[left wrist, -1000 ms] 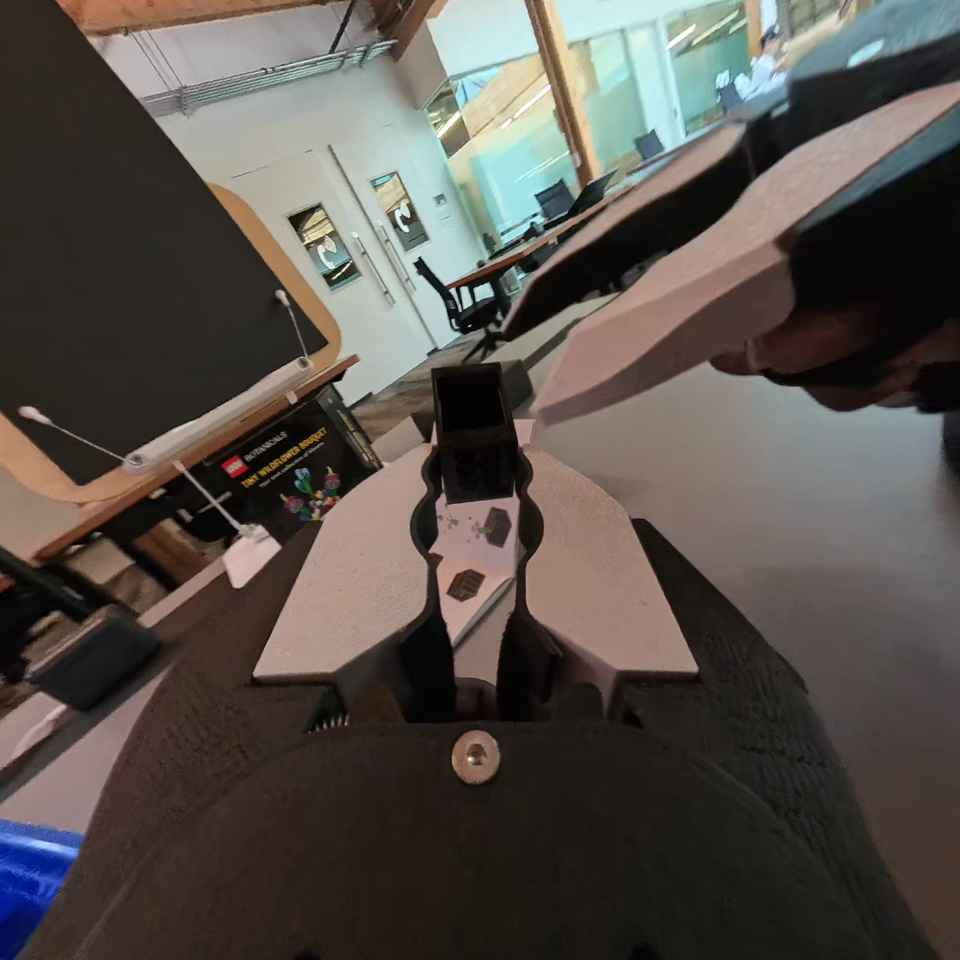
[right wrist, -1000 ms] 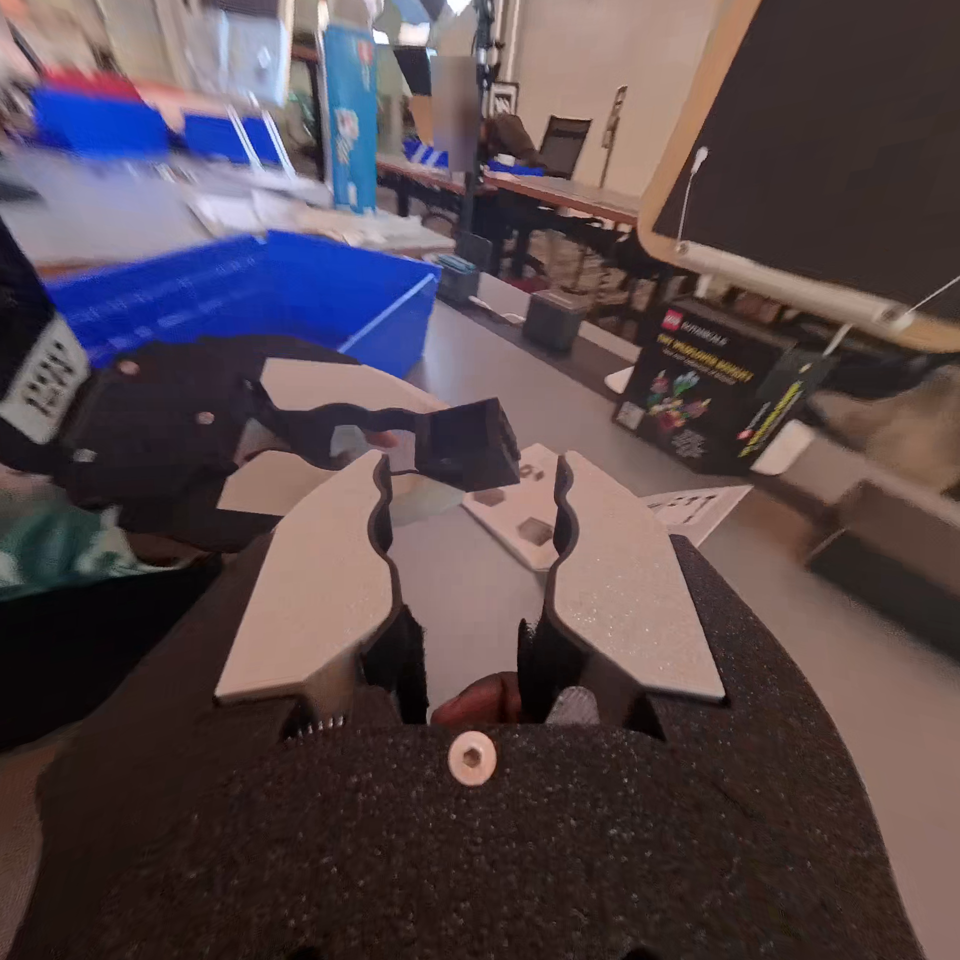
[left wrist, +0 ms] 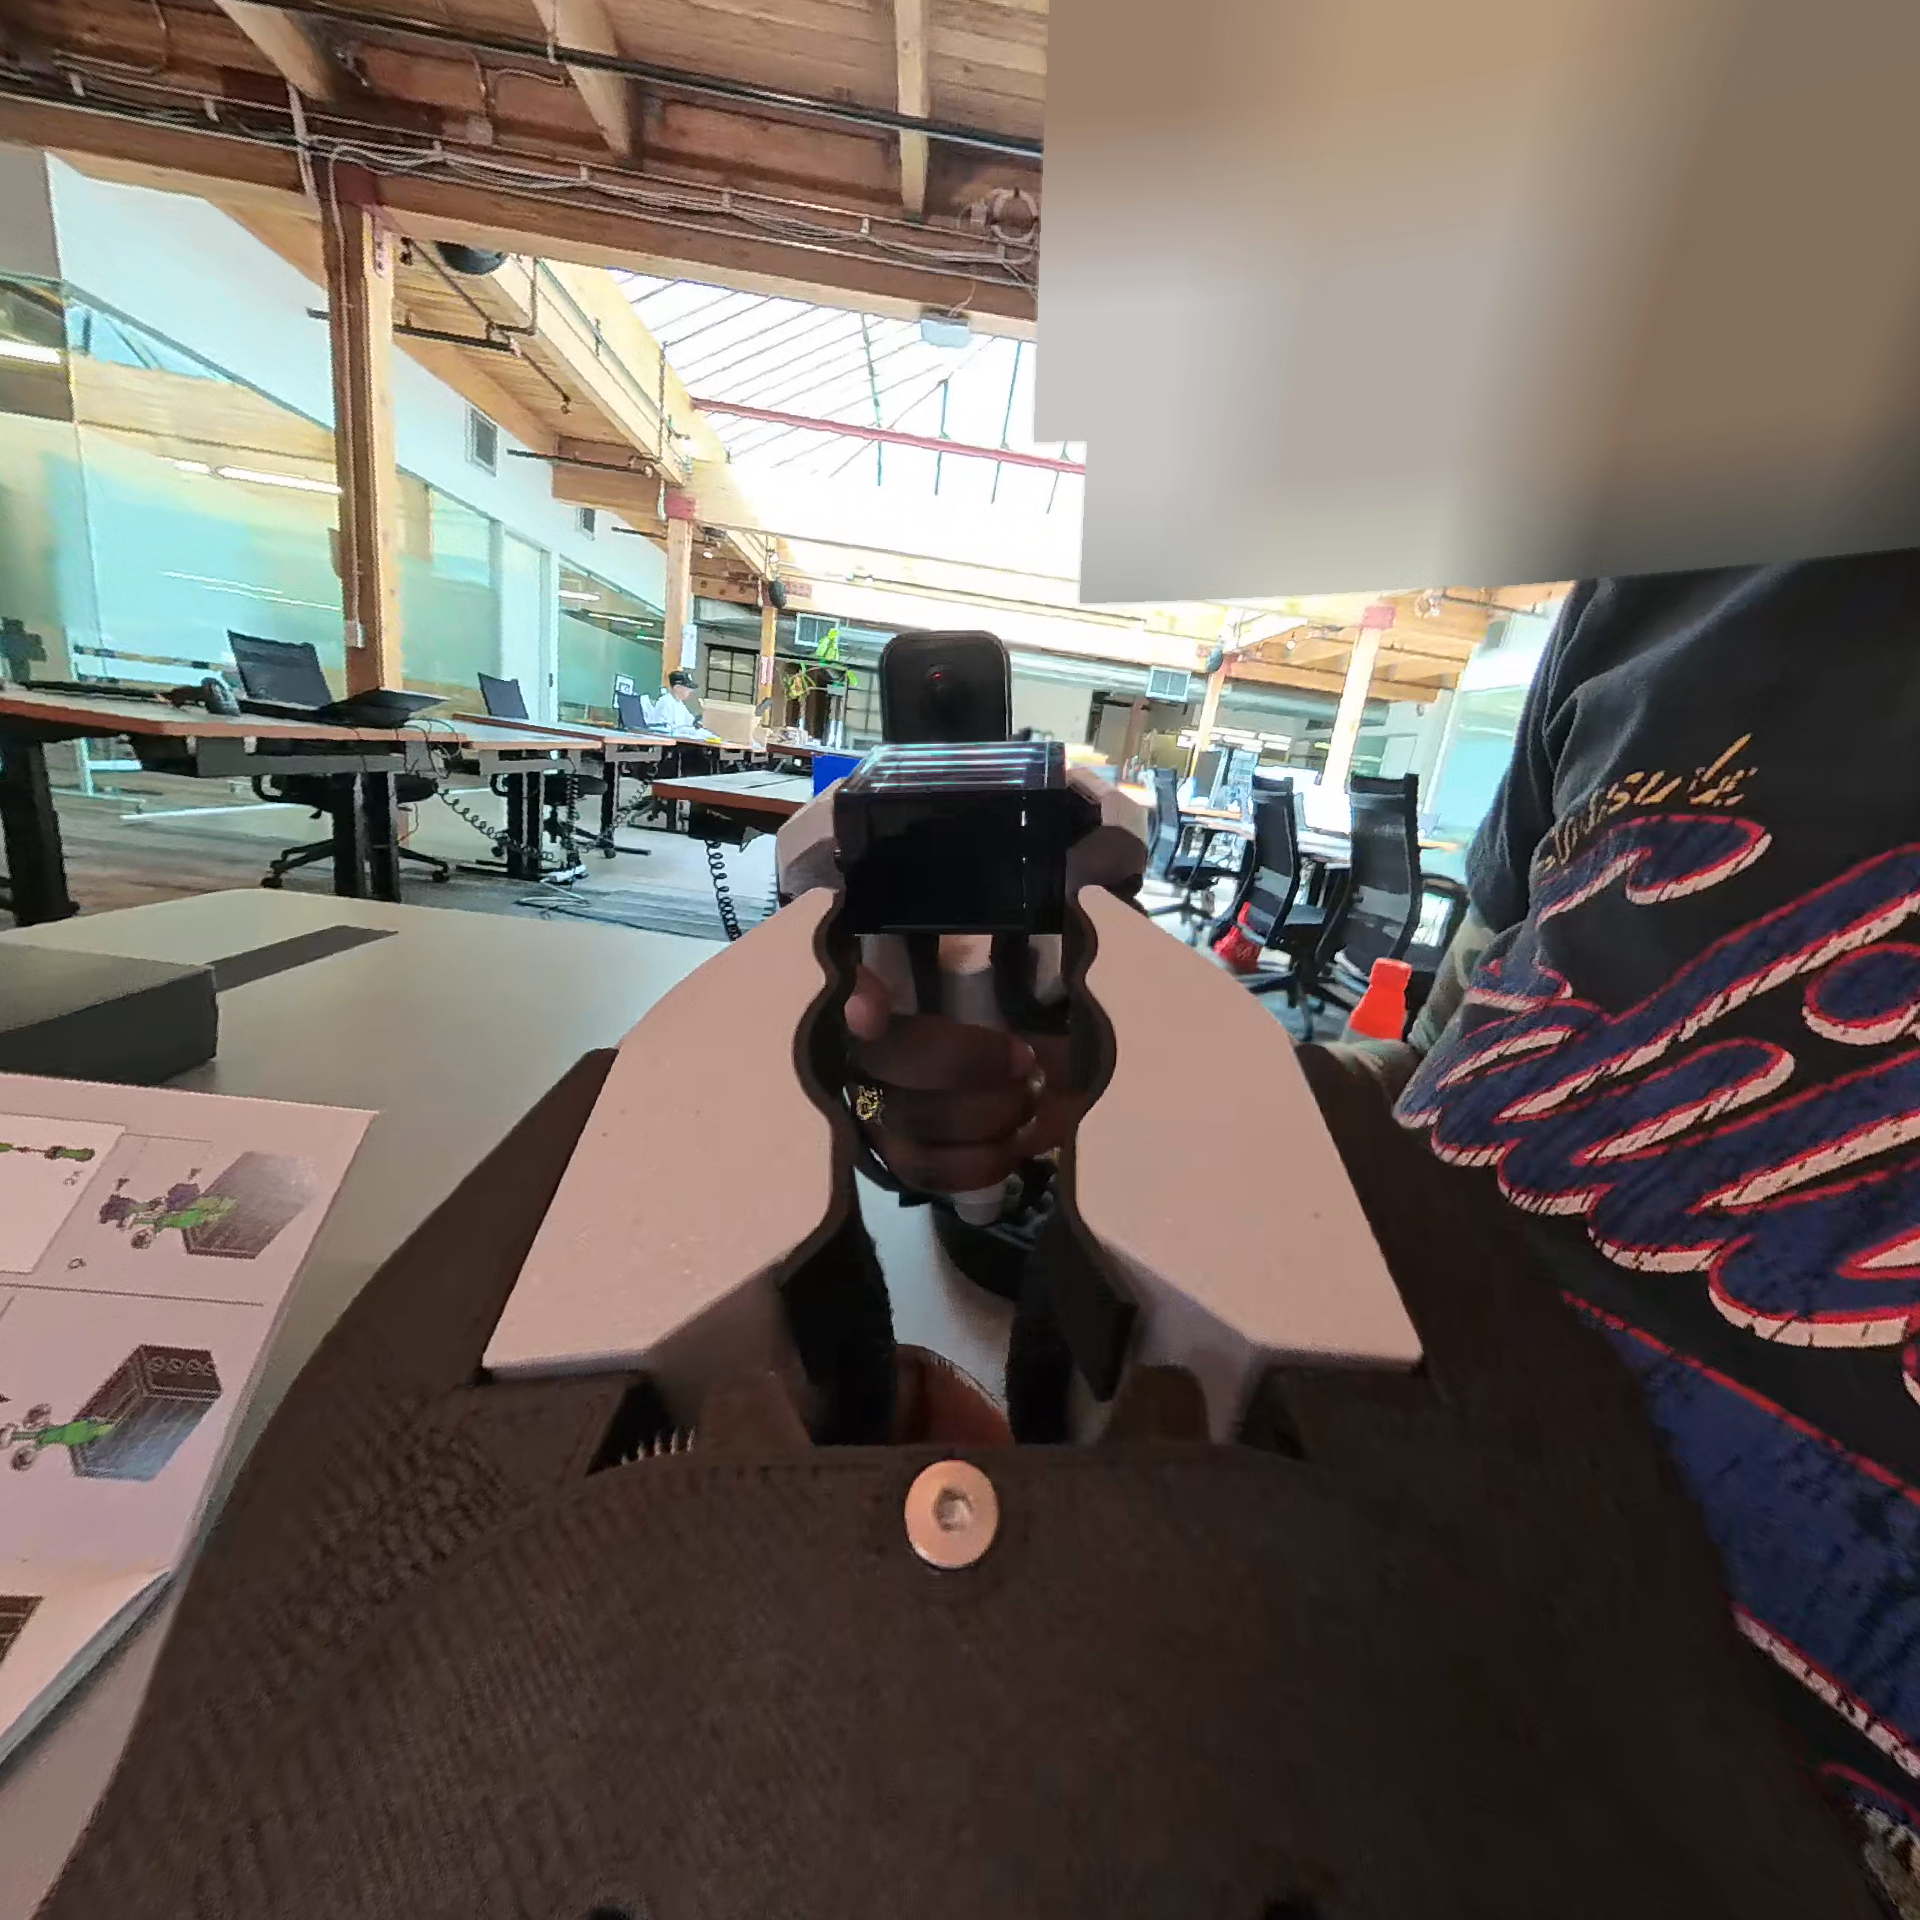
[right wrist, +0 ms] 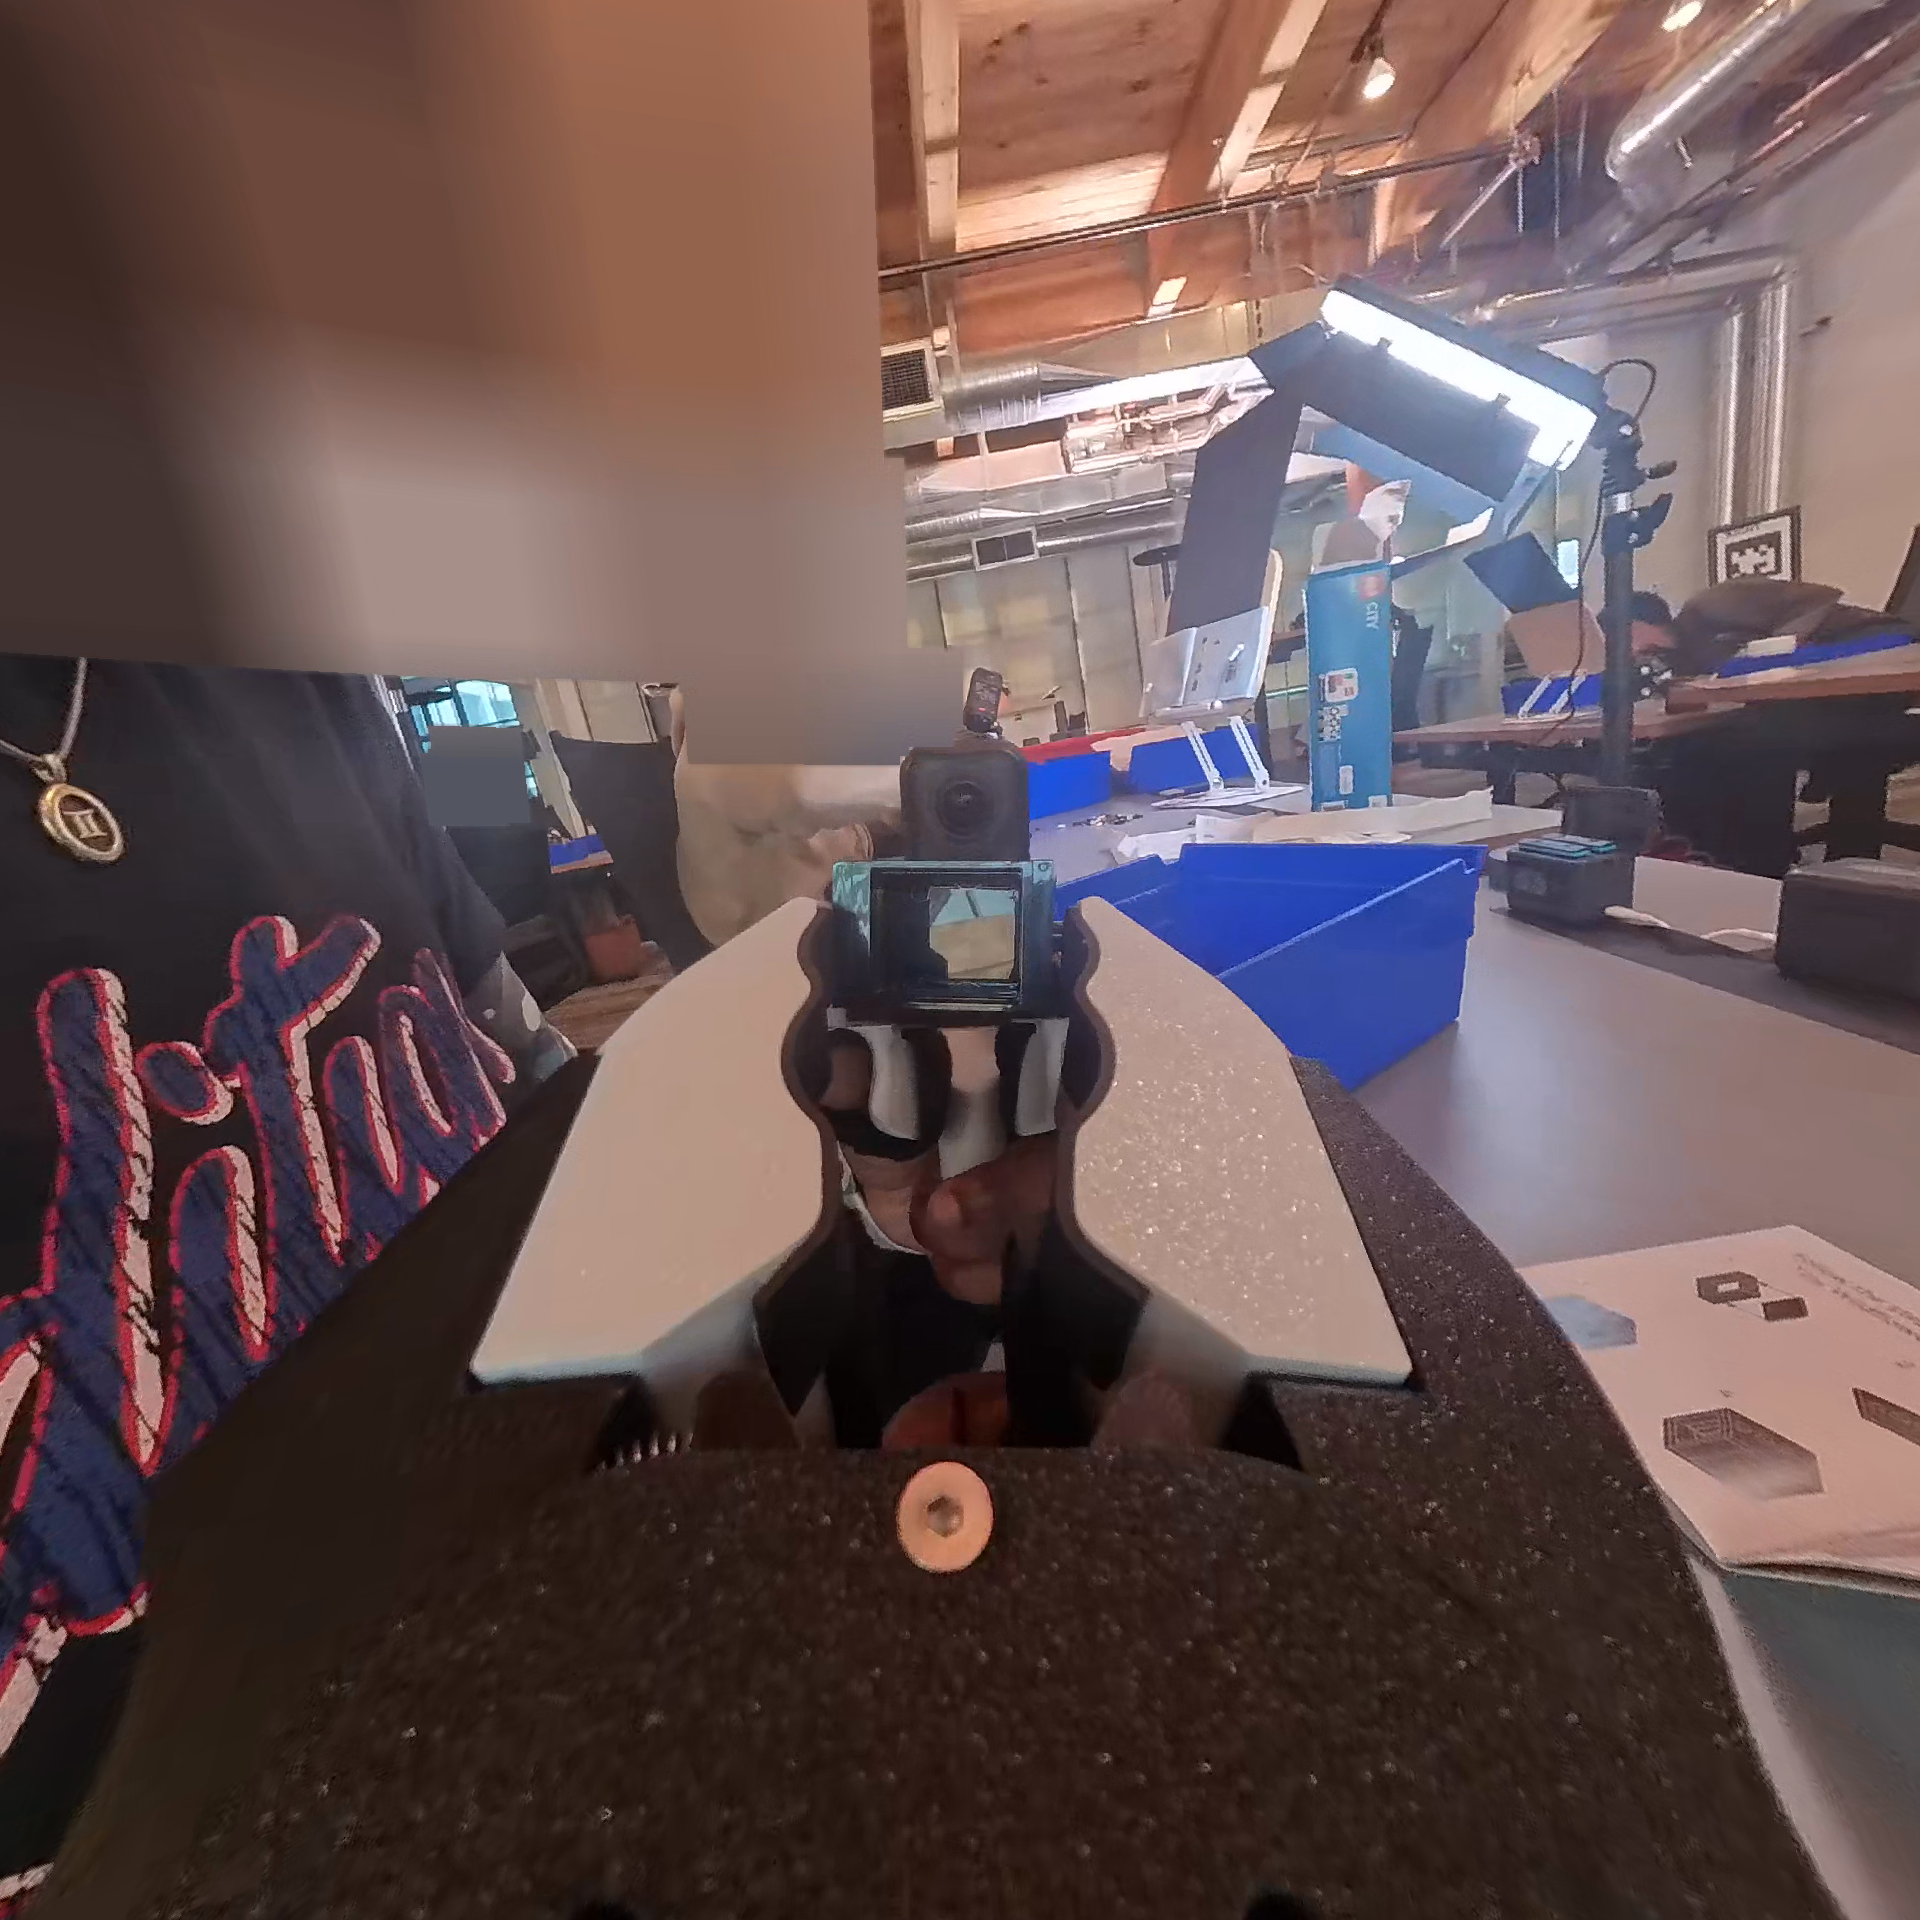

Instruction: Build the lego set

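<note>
Both tools are up in the air, nose to nose, well above the tabletop (left wrist: 468,997), with the black lego box (left wrist: 951,852) sandwiched between them right in front of the person's printed shirt (left wrist: 1714,1039). The left tongs (left wrist: 954,873) are clenched on it at the very tips. The right tongs (right wrist: 940,966) come in from the opposite side with their tips flanking the same piece, but honestly it's impossible to tell from either camera whether they're actually pinching it or just sitting around it.

That's where it could get ugly, imo:

- It looks like a handover or a re-grip. If the left lets go before the right really has it, the box drops, and from up there it could bounce off the tabletop or land in the person's lap.
- The grip is only at the fingertips on smooth, glossy walls, so a bit of twist between the two tools could squirt it out sideways.
- The piece looks hollow. If it's several parts clicked together, squeezing from both ends might pop it apart.

The instruction booklet (left wrist: 135,1299) lies flat on the tabletop, and the blue bin (right wrist: 1330,935) sits off to the side, too far over to catch anything.
</note>
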A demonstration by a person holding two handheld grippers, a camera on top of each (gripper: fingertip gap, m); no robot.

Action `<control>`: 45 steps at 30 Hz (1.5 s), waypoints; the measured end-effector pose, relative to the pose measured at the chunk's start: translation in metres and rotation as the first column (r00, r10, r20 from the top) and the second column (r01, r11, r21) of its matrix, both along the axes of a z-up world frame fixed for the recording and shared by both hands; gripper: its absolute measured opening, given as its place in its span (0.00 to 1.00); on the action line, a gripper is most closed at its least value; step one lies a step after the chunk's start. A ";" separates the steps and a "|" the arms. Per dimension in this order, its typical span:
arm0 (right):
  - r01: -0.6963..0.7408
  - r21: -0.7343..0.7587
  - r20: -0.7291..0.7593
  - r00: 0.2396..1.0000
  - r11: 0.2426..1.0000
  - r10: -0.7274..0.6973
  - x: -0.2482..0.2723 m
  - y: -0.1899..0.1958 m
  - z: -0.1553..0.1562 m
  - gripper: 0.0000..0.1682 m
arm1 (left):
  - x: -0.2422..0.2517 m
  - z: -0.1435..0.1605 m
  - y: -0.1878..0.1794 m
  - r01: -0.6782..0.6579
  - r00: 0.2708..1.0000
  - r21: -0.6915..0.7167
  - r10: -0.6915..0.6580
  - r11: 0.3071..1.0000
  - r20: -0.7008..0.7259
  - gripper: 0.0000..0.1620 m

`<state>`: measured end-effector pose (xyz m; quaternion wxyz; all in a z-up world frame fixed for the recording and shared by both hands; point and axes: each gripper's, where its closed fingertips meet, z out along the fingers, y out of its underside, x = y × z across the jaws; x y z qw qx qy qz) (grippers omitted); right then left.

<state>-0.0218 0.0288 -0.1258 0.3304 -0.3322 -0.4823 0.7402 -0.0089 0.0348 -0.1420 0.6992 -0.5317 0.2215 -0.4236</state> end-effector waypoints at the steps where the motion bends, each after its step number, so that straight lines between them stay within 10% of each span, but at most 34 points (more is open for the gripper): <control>1: -0.005 0.009 -0.001 1.000 1.000 0.005 0.001 -0.001 0.000 0.25 | 0.001 0.000 -0.001 -0.006 1.000 0.009 0.006 1.000 -0.021 0.24; 36: 0.075 0.245 0.156 0.981 0.967 -0.115 0.012 0.016 -0.031 0.24 | 0.005 -0.026 0.012 -0.035 0.994 -0.106 0.023 0.994 -0.109 0.24; 45: 0.250 0.422 0.333 0.852 0.872 -0.405 0.016 0.074 -0.052 0.24 | -0.012 -0.038 0.031 -0.210 0.969 -0.145 0.186 0.967 -0.162 0.25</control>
